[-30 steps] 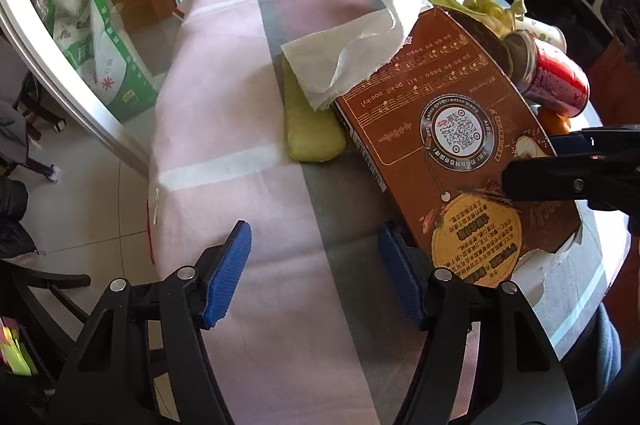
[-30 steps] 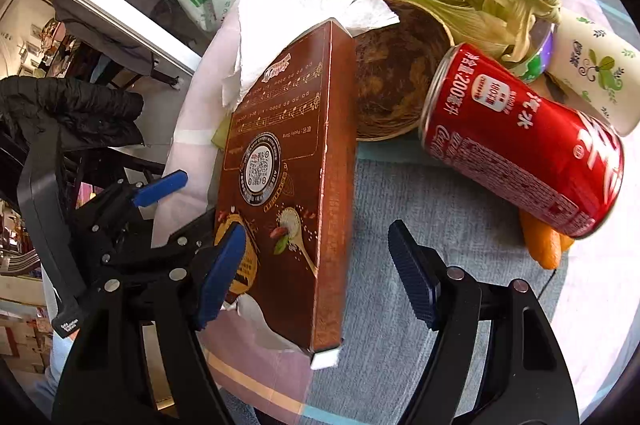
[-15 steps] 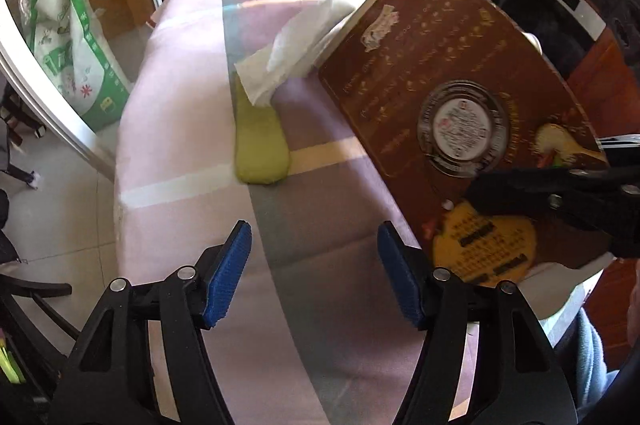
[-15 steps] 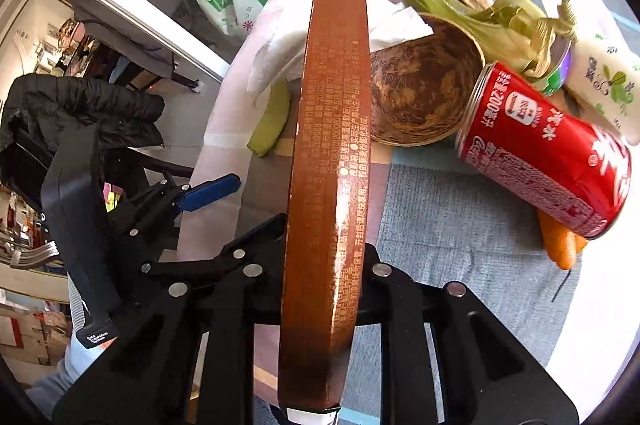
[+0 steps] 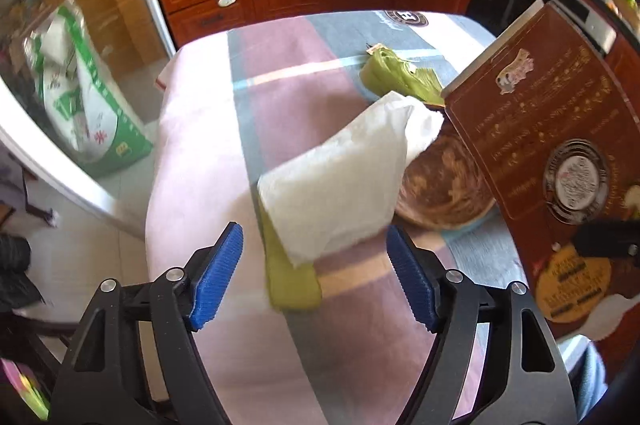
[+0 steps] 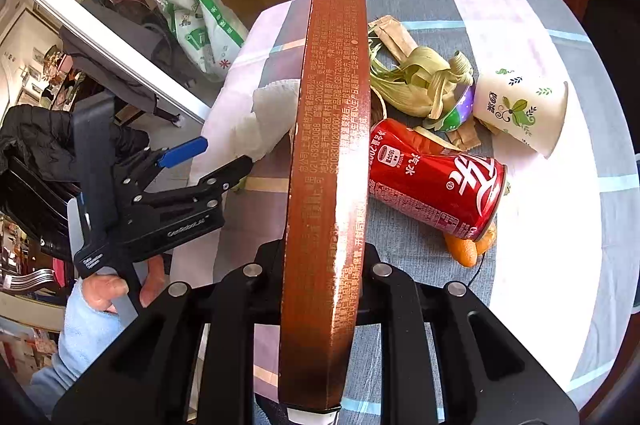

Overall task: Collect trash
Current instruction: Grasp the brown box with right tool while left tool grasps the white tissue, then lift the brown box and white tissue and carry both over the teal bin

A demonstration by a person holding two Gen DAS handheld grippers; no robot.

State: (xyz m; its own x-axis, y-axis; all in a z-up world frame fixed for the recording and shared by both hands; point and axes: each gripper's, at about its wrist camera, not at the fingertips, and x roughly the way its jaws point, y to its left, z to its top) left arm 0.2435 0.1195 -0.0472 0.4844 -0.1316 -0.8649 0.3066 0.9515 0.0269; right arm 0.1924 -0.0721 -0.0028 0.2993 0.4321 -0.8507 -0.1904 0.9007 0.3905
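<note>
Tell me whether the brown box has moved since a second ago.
Yes. The brown box lay flat on the table beside the red can; now it is lifted on edge, clamped in the right gripper.

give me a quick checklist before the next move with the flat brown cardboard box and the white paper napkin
1. Right gripper clamped on the flat brown cardboard box: ok, jaws shut on its two broad faces.
2. Box clear of the table: ok, it is raised and tilted in the left wrist view.
3. Left gripper free: ok, open with nothing between the blue pads; its jaws have just opened wider.
4. White paper napkin reachable: ok, it lies ahead of the left gripper, over a green peel.
5. Red drinks can steady: cannot tell, it lies on its side.
6. Bin for the box: cannot tell, none in view.
</note>
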